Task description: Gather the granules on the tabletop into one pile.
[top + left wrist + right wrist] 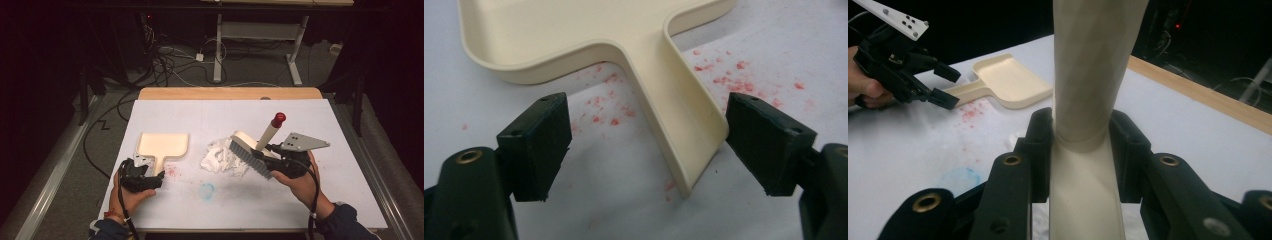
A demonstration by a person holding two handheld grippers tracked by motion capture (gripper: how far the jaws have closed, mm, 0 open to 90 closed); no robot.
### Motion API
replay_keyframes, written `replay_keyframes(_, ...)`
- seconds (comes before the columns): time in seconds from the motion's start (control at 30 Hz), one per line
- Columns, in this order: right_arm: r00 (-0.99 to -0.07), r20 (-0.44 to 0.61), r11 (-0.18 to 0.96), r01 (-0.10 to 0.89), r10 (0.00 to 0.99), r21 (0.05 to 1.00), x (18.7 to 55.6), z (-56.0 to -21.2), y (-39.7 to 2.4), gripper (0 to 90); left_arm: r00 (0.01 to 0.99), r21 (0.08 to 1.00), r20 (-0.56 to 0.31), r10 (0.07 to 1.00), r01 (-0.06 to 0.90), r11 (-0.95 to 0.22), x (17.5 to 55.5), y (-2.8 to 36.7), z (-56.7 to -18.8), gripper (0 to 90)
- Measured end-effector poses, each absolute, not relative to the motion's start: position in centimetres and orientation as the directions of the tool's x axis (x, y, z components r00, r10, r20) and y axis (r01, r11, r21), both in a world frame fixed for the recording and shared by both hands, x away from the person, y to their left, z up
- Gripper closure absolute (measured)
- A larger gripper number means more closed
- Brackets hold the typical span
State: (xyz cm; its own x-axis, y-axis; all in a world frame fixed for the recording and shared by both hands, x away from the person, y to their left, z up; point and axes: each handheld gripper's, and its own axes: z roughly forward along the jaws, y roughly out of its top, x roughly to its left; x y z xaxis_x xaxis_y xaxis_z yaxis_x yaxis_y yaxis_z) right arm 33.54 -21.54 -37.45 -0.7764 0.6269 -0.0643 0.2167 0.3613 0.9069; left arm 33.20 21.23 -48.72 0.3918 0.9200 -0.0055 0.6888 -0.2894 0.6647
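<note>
From the high view, your left tongs [159,179] sit at the near left of the counter [345,165], right at the near end of the cream dustpan's [164,145] handle; the pan lies flat with its long axis running near to far, tray away from you, so the handle points back at your left hand. Your right tongs [270,148] hold the brush [252,154] at the near right, its bristle row slanting from far left to near right over the crumpled white tissue [224,159], its red-capped handle tilted up and away. Red crumbs [172,172] lie just right of the pan handle and a pale blue smear [206,190] lies nearer you, both between your hands; the counter's left and near edges are close to the left hand, while the far half is bare. In the left gripper view, the left tongs [649,142] stand spread around the dustpan handle [684,135]: the right pad looks to be at its side, the left pad well off, so nothing is pinched yet, and closing should catch the handle across its width. In the right gripper view, the right tongs [1082,150] are pressed onto the brush handle [1088,75], which rises straight up between them; beyond, at far left, the dustpan [1010,82] opens toward this side.
</note>
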Motion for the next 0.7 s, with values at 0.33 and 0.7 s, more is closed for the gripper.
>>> replay_keyframes(0.33, -0.712, -0.090, 0.381, 0.261, 0.696, 0.887, 34.1, -38.5, -25.9, 67.8, 0.367, 0.649, -0.062, 0.928, 0.722, -0.242, 35.4, 20.9, -49.0, 17.3)
replay_keyframes(0.7, -0.686, -0.078, 0.374, 0.294, 0.723, 0.879, 34.0, -39.2, -28.2, 67.8, 0.374, 0.654, -0.061, 0.925, 0.715, -0.246, 35.9, 20.7, -48.8, 39.0)
